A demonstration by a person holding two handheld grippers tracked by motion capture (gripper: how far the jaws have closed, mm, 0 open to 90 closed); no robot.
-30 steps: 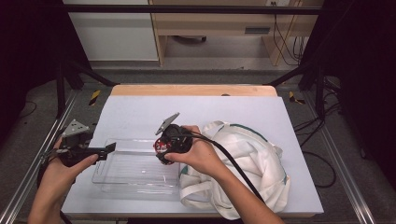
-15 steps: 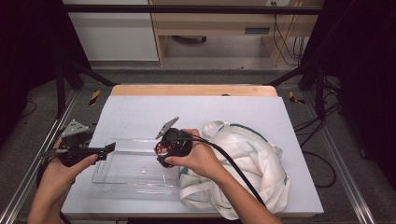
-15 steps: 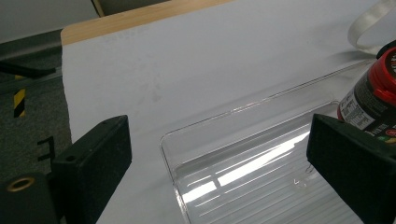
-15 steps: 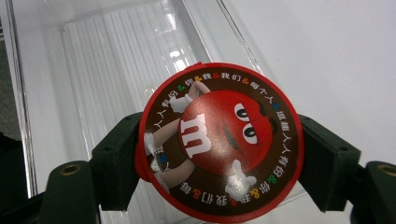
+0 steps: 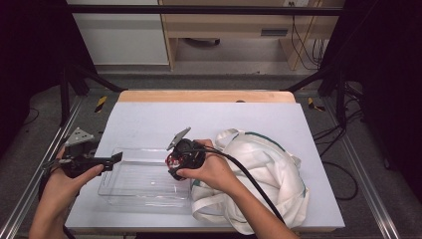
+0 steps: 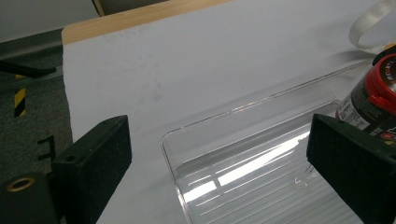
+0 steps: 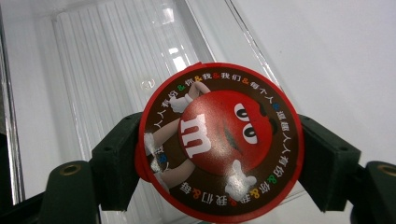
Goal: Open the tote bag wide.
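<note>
Your right hand-held gripper point(image 7: 219, 154) has its jaws closed on a round red-lidded candy tub point(image 7: 219, 142), one pad against each side of it; the lid, printed with a red cartoon character and a ring of small lettering, faces that gripper's camera. You hold the tub above the right end of the clear ribbed plastic tray point(image 5: 134, 181), near the tray's far rim. The tray lies on the pale-covered counter point(image 5: 209, 117), with the white cloth tote bag with green trim point(image 5: 271, 172) just beside it on the right. Your left hand-held gripper point(image 6: 219, 172) has its jaws spread wide with nothing between them, at the tray's left end; its view looks across the tray's near corner point(image 6: 196, 154) towards the tub point(image 6: 373, 102).
</note>
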